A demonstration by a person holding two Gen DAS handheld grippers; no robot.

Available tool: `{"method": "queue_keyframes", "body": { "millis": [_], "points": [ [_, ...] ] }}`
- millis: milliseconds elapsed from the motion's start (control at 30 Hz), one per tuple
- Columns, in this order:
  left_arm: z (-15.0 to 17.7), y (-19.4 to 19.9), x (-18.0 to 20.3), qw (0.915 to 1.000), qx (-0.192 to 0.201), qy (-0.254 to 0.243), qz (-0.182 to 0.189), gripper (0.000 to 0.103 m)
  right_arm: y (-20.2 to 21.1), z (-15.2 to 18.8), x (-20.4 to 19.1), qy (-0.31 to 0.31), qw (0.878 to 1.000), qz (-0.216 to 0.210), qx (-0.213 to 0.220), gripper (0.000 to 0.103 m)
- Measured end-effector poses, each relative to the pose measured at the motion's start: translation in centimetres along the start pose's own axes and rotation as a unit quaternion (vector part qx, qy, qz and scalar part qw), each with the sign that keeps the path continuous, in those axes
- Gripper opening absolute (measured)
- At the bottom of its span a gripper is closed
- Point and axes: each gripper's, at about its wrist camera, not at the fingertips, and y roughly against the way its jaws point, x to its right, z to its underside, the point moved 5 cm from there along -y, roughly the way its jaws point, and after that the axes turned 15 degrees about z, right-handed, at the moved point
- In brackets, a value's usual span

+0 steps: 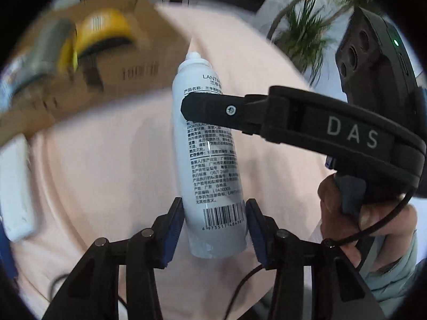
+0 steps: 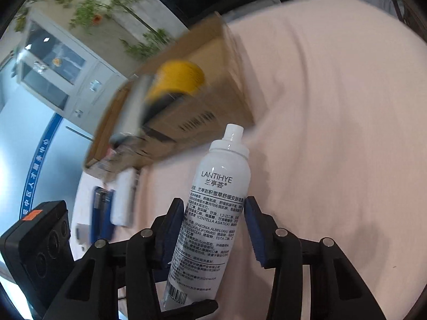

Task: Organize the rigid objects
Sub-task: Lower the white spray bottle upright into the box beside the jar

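Observation:
A white LANTIHYE spray bottle is held above the pink tablecloth. My left gripper has its blue pads on both sides of the bottle's base. My right gripper crosses the bottle's middle from the right. In the right wrist view the same bottle stands tilted between the right gripper's pads, which sit close to its sides. A cardboard box with a yellow object in it lies beyond the bottle.
The box also shows in the left wrist view, upper left, holding the yellow object and a grey item. A white block lies at the left. A blue object and a white tube lie left of the bottle.

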Motion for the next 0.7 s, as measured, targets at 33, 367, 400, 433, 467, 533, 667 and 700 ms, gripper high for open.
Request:
{"method": "queue_keyframes", "body": {
  "millis": [33, 367, 400, 433, 467, 533, 667, 700],
  "points": [
    [-1.0, 0.6, 0.3, 0.9998, 0.018, -0.001, 0.000, 0.046, 1.3, -1.2, -0.5, 0.012, 1.000, 0.001, 0.019, 0.043],
    [-13.7, 4.2, -1.9, 0.9911, 0.127, 0.008, -0.041, 0.045, 4.0, -16.7, -7.3, 0.153, 0.983, -0.015, 0.100, 0.041],
    [-14.5, 4.0, -2.9, 0.9908, 0.126, 0.019, -0.047, 0.045, 3.4, -18.0, -7.6, 0.163, 0.982, -0.018, 0.096, 0.041],
    [-15.1, 3.8, -4.0, 0.9908, 0.123, 0.032, -0.047, 0.045, 2.6, -18.9, -7.8, 0.170, 0.981, -0.021, 0.092, 0.041],
    [-15.8, 3.1, -4.9, 0.9912, 0.116, 0.044, -0.046, 0.045, 1.1, -20.1, -8.3, 0.175, 0.981, -0.024, 0.084, 0.041],
    [-16.1, 1.9, -6.7, 0.9913, 0.103, 0.068, -0.047, 0.045, -1.8, -21.1, -8.3, 0.184, 0.980, -0.029, 0.063, 0.041],
    [-17.0, 0.5, -8.1, 0.9911, 0.092, 0.095, -0.019, 0.046, -5.8, -21.9, -7.0, 0.165, 0.985, -0.040, 0.041, 0.041],
    [-17.0, 0.2, -8.1, 0.9915, 0.087, 0.095, -0.019, 0.046, -6.5, -22.1, -6.7, 0.155, 0.986, -0.045, 0.039, 0.041]
  ]
}}
